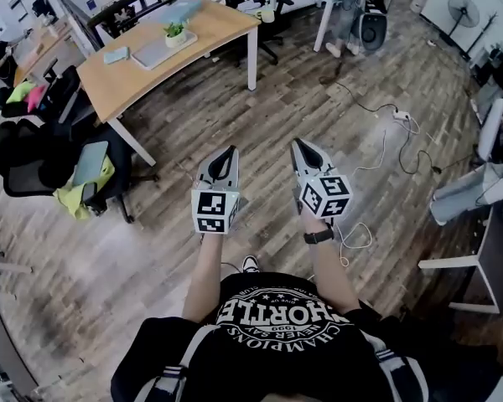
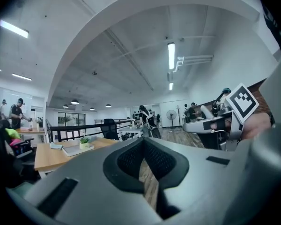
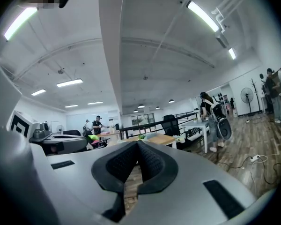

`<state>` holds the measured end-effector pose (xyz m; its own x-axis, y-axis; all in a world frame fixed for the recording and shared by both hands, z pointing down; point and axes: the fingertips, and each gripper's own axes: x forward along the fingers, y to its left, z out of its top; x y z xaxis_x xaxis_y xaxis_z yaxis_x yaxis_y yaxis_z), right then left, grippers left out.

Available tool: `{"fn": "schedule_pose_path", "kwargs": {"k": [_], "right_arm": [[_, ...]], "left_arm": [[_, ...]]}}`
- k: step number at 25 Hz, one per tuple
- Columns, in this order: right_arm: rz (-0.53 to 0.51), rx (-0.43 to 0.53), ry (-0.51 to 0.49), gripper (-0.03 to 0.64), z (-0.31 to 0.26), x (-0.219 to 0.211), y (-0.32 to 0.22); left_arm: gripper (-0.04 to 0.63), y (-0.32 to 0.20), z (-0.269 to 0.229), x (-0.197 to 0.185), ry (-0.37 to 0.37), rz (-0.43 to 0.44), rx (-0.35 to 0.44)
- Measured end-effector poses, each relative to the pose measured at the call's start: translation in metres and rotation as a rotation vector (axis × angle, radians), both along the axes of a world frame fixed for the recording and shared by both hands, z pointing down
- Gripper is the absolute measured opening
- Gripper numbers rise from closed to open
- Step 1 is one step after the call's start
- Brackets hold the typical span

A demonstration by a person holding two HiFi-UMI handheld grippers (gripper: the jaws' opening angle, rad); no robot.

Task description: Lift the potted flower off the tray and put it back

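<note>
left tongs (image 1: 230, 151) closed, empty | right tongs (image 1: 296, 143) closed, empty | both level above floor (image 1: 268, 99) | potted flower (image 1: 175, 32) on tray (image 1: 151, 55), tabletop (image 1: 121, 86) at 11 o'clock, well apart

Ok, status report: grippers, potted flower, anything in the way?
Left gripper, right gripper shut, empty. Potted flower on tray, desk ahead, untouched. Only floor between.
</note>
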<state>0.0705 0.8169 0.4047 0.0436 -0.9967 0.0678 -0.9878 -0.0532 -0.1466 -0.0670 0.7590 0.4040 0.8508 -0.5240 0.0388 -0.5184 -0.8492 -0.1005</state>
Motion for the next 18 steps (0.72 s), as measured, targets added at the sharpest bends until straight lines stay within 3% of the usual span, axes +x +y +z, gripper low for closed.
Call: {"fn": "schedule_pose_path", "kwargs": {"k": [8, 18], "right_arm": [[-0.135, -0.031, 0.0, 0.018, 0.015, -0.077, -0.06], [-0.296, -0.068, -0.023, 0.017, 0.03, -0.125, -0.141]], "left_arm": [[0.019, -0.047, 0.016, -0.067, 0.02, -0.101, -0.059], [0.02, -0.095, 0.034, -0.112, 0.052, -0.217, -0.135]]}}
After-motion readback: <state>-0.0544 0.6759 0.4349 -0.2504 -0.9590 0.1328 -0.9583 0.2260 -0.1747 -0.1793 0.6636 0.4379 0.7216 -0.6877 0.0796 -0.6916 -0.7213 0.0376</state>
